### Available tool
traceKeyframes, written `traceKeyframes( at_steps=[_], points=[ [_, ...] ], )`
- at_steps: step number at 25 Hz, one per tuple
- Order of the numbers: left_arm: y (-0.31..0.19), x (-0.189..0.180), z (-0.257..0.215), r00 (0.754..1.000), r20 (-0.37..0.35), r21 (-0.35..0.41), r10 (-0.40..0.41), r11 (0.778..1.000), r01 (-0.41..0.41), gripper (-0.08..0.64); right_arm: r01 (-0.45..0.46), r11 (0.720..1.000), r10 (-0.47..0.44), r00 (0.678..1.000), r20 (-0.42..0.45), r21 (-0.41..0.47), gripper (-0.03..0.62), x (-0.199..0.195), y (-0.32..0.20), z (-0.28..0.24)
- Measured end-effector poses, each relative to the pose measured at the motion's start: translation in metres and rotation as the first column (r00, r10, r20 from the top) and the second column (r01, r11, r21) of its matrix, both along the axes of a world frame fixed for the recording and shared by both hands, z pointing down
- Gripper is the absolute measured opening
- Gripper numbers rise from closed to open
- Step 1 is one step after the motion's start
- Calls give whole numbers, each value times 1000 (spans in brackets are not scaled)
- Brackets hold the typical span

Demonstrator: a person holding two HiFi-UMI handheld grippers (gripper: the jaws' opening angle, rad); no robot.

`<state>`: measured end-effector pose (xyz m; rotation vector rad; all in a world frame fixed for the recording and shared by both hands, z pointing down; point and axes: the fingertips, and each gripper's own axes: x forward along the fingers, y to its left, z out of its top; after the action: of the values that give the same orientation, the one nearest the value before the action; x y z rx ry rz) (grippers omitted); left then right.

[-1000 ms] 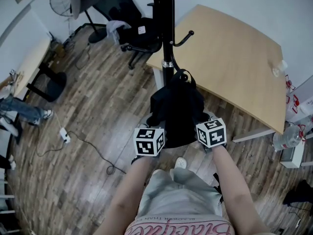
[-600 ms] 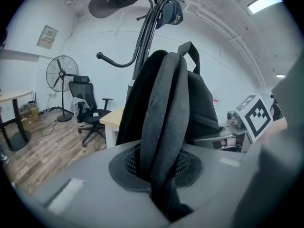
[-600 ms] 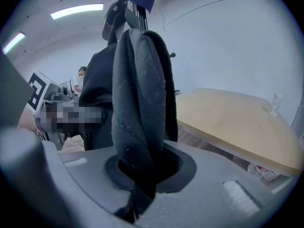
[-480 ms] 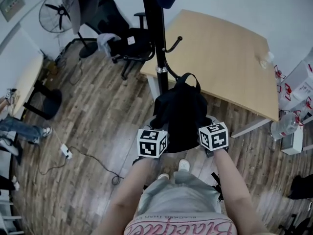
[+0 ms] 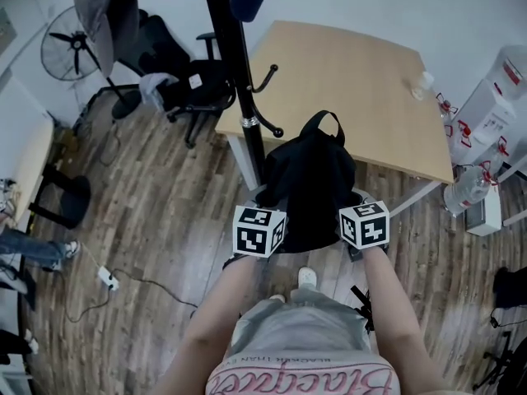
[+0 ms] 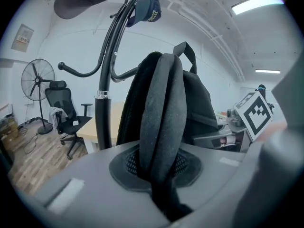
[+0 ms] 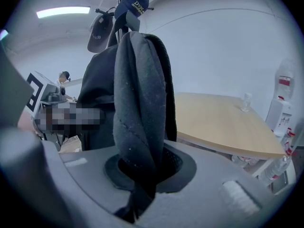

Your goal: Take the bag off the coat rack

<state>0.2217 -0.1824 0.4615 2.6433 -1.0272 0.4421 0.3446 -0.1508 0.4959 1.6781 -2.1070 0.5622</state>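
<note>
A black backpack (image 5: 311, 179) hangs between my two grippers, just right of the black coat rack (image 5: 232, 72). Its top loop (image 5: 323, 124) stands free, with no hook through it. My left gripper (image 5: 276, 214) is shut on one padded shoulder strap (image 6: 164, 103), which runs up from between the jaws. My right gripper (image 5: 350, 212) is shut on the other strap (image 7: 137, 94). In the head view the bag hides both sets of fingertips and only the marker cubes show. A lower hook (image 5: 268, 130) of the rack sticks out beside the bag.
A light wooden table (image 5: 346, 89) stands behind the bag with a small bottle (image 5: 422, 83) on it. A navy cap (image 6: 147, 11) hangs high on the rack. An office chair (image 5: 189, 85) and a fan (image 5: 70, 52) are at the left, water bottles (image 5: 469, 192) at the right, a cable (image 5: 123, 278) on the floor.
Both grippers have lifted the backpack and drawn it away from the rack's pole. Its top loop, close against the pole a second ago, now stands apart to the right.
</note>
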Motion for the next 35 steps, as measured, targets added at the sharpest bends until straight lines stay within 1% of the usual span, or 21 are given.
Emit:
traceKeyframes(
  at_steps=[6, 12, 18, 25, 31, 35],
  points=[
    [-3, 28, -28, 997, -19, 47, 71, 996, -70, 64, -50, 997, 52, 998, -35, 58, 35, 26, 5, -29],
    [-3, 50, -60, 992, -52, 107, 114, 988, -108, 64, -102, 985, 111, 992, -62, 140, 35, 46, 12, -63],
    [-6, 67, -103, 984, -98, 184, 150, 974, -130, 64, -143, 957, 168, 983, -77, 254, 34, 62, 16, -107],
    [-8, 79, -150, 972, -146, 272, 183, 952, -139, 63, -162, 921, 206, 974, -91, 353, 34, 73, 18, -151],
    [-7, 87, -185, 960, -177, 349, 216, 926, -144, 61, -178, 888, 234, 968, -86, 423, 34, 79, 20, -183],
    [-6, 89, -201, 955, -188, 381, 230, 913, -146, 61, -174, 875, 239, 967, -93, 451, 34, 82, 21, -199]
  ],
)
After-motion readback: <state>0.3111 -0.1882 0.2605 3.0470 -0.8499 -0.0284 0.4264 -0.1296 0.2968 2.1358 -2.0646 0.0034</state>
